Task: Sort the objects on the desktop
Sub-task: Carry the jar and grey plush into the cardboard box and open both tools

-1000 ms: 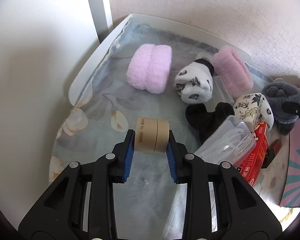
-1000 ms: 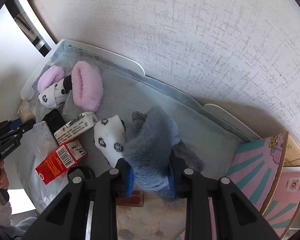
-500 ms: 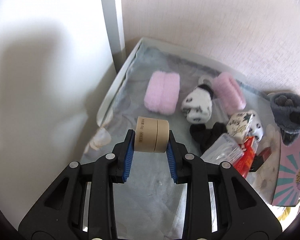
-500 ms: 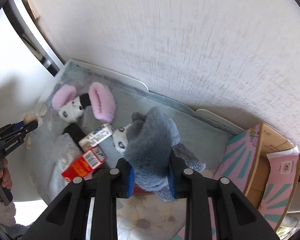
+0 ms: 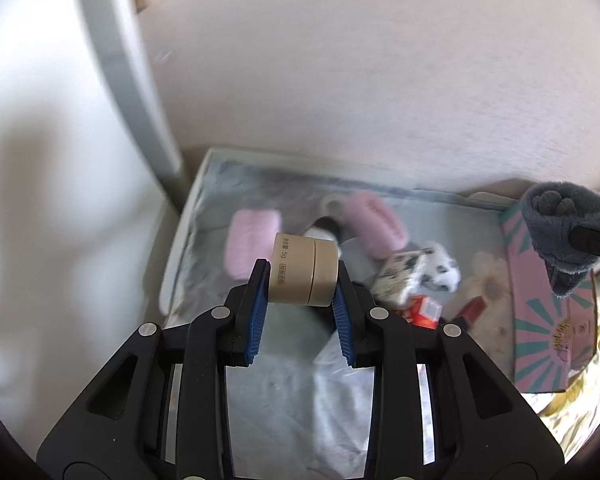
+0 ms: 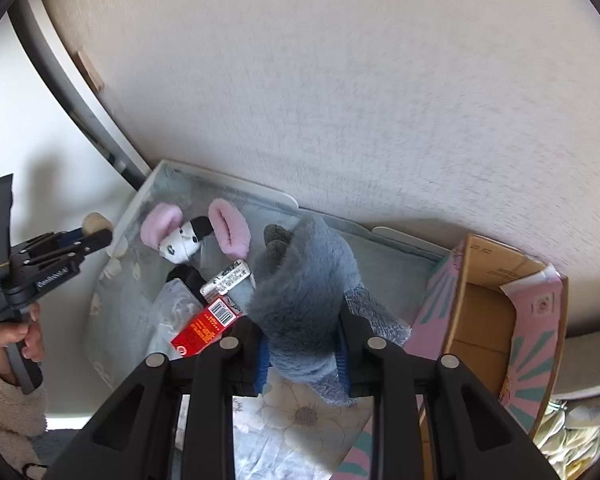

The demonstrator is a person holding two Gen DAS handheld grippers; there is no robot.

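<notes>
My left gripper is shut on a tan tape roll, held well above the cloth-covered table. In the right wrist view the same left gripper shows at the far left with the tape roll in its tips. My right gripper is shut on a fluffy grey sock, lifted above the table; the grey sock also hangs at the right edge of the left wrist view. An open pink cardboard box stands to the right of it.
On the table lie a pink fluffy roll, a pink cuff, panda-print socks, a black sock, a printed pack, a red carton and a clear plastic bag. Walls close the back and left.
Both grippers have risen with their loads, so the table and its objects look smaller and farther. The pink box has come into fuller view on the right.
</notes>
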